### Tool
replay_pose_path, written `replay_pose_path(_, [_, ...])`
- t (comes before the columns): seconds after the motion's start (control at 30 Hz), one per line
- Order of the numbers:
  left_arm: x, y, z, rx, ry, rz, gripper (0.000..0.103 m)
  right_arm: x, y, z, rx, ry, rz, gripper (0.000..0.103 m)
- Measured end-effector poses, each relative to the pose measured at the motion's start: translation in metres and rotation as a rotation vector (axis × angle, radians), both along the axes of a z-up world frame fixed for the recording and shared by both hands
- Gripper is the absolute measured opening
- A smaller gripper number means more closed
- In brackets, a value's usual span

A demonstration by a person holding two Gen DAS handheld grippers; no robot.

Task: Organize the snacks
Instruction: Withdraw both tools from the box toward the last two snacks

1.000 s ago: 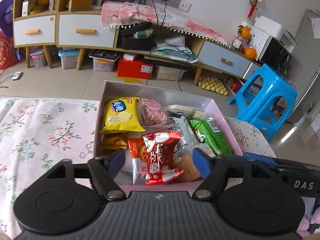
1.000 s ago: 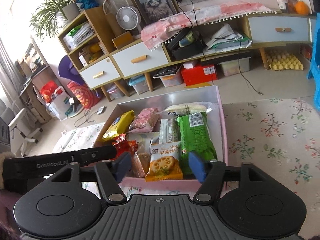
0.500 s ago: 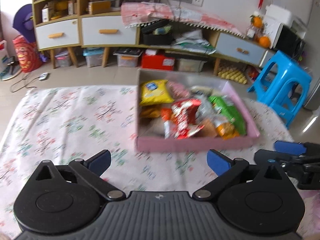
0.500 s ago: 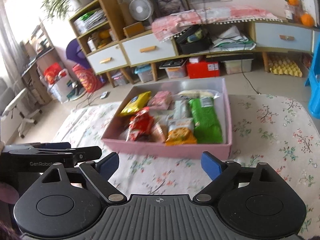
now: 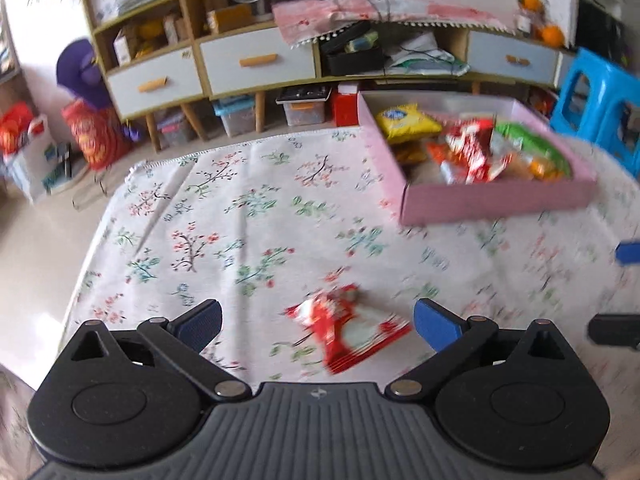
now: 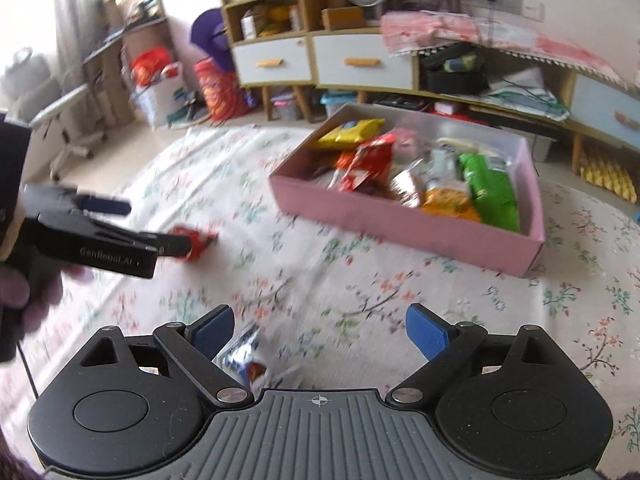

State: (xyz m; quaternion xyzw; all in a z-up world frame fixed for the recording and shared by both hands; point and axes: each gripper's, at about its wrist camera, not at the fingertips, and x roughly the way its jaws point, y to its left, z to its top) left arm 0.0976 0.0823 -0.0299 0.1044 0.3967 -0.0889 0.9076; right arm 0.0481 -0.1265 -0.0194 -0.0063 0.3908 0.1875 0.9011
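Both my jaws had just been opening, wide now, nothing gripped. I'd pulled back from box (image 5: 496, 200); red pack (image 5: 348, 330) and silver pack (image 6: 256, 360) lay loose on counter (image 5: 224, 216), next to box up.

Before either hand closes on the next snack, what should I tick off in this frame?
1. Left tongs open, pads clear: ok.
2. Red snack packet lying on the floral cloth between the left pads, untouched: ok.
3. Right tongs open: ok.
4. Silver packet between the right pads: ok, but partly hidden behind the tongs' body.
5. Pink box has room for both packets: cannot tell, it looks crowded.
6. Image sharp enough to judge alignment: not ok, blurred.
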Motion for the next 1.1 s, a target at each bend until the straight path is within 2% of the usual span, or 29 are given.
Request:
replay_pose_path(0.17, [-0.007, 0.012, -0.012, 0.006, -0.005, -0.050, 0.102, -0.013, 0.010, -0.015, -0.033, -0.006, 0.044, 0.094])
replay_pose_path(0.3, [-0.006, 0.021, -0.013, -0.072, 0.038, -0.010, 0.102, -0.020, 0.018, -0.024, -0.062, -0.001, 0.078, 0.094])
replay_pose_path(0.57, [-0.007, 0.020, -0.015, -0.176, 0.065, 0.004, 0.102, -0.030, 0.032, -0.037, -0.110, -0.003, 0.140, 0.094])
replay_pose_path(0.67, [-0.006, 0.015, -0.017, -0.187, 0.070, 0.012, 0.102, -0.033, 0.037, -0.042, -0.138, -0.018, 0.157, 0.094])
replay_pose_path(0.83, [-0.007, 0.007, -0.026, -0.201, 0.080, 0.063, 0.098, -0.033, 0.037, -0.045, -0.138, -0.031, 0.156, 0.101])
replay_pose_path(1.1, [-0.007, -0.005, -0.028, -0.151, 0.036, 0.108, 0.097, -0.028, 0.030, -0.050, -0.083, -0.007, 0.129, 0.103])
